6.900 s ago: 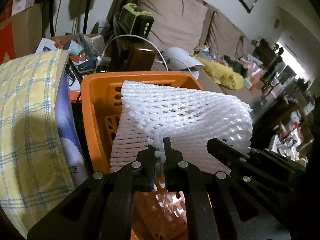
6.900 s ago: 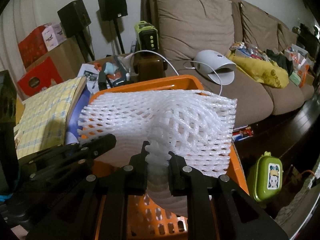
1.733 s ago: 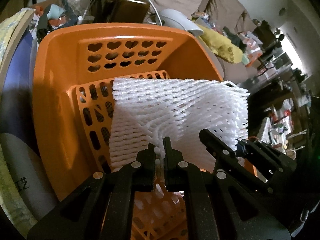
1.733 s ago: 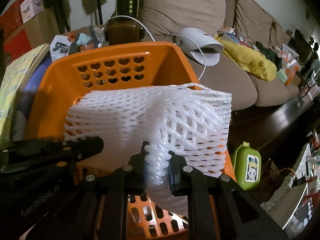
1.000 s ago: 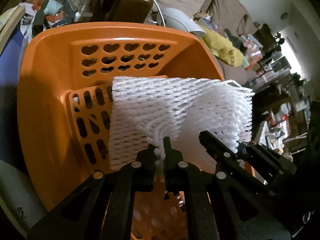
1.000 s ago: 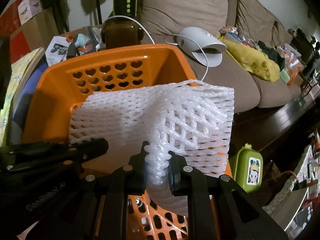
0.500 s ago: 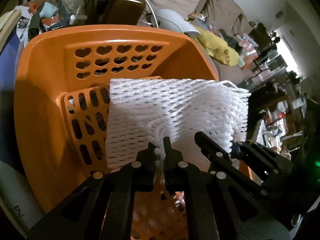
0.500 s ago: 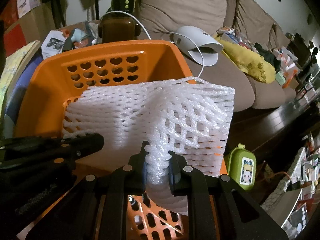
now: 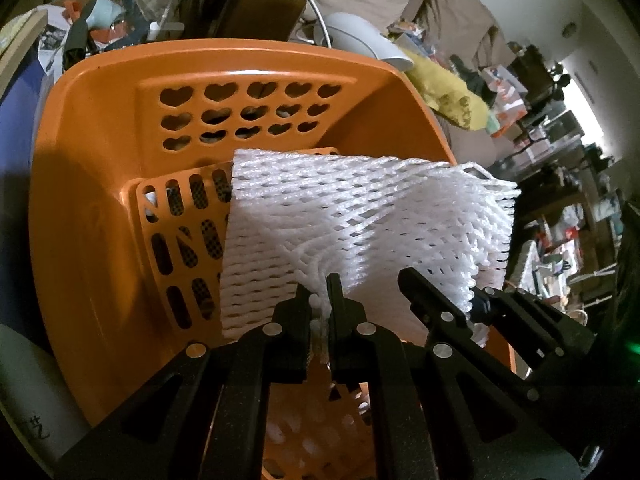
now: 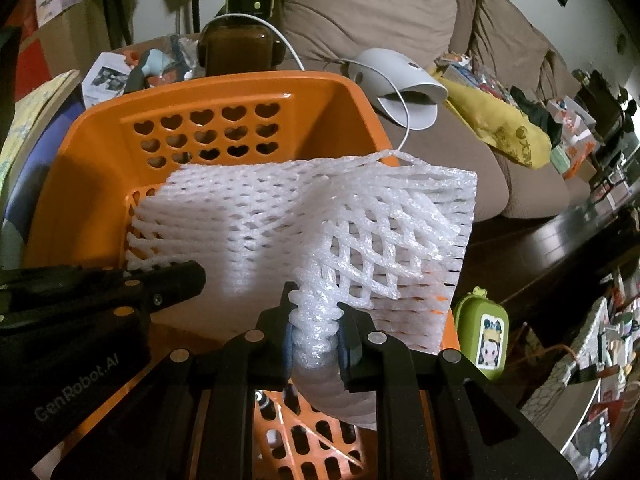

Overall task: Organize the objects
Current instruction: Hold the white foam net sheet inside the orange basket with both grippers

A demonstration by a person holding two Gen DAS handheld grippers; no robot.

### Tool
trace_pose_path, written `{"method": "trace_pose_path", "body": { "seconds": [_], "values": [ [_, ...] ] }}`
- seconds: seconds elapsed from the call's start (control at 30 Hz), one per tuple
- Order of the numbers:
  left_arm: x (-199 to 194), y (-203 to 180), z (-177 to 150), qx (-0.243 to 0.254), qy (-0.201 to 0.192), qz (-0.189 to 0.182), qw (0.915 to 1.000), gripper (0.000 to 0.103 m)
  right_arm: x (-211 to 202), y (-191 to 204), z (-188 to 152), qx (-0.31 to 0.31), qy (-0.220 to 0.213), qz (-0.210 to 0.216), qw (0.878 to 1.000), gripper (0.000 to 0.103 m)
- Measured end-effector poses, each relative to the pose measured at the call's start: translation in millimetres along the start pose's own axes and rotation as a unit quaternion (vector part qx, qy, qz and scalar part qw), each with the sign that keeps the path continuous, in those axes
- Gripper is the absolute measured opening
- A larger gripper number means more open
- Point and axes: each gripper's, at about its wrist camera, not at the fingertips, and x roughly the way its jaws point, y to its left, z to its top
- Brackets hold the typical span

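Foam netting (image 9: 360, 216) is pinched at its near edge by my left gripper (image 9: 319, 312) and my right gripper (image 10: 316, 332), both clamped on it. It stretches left to right, hanging inside the orange basket (image 9: 92, 184), floor just below.

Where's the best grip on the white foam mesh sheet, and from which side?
Its near bottom edge, from the front: the white foam mesh sheet is floppy and bunches thin there. The left gripper and right gripper both pinch that edge over the orange plastic basket.
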Motion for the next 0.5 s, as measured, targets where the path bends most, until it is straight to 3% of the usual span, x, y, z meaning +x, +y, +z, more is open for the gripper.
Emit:
{"method": "trace_pose_path", "body": {
  "seconds": [0.5],
  "values": [
    [-1.1,0.3,-1.4,0.001,-0.004,0.008,1.0,0.007,2.4,-1.5,2.0,0.007,-0.003,-0.007,1.0,0.018]
  ]
}}
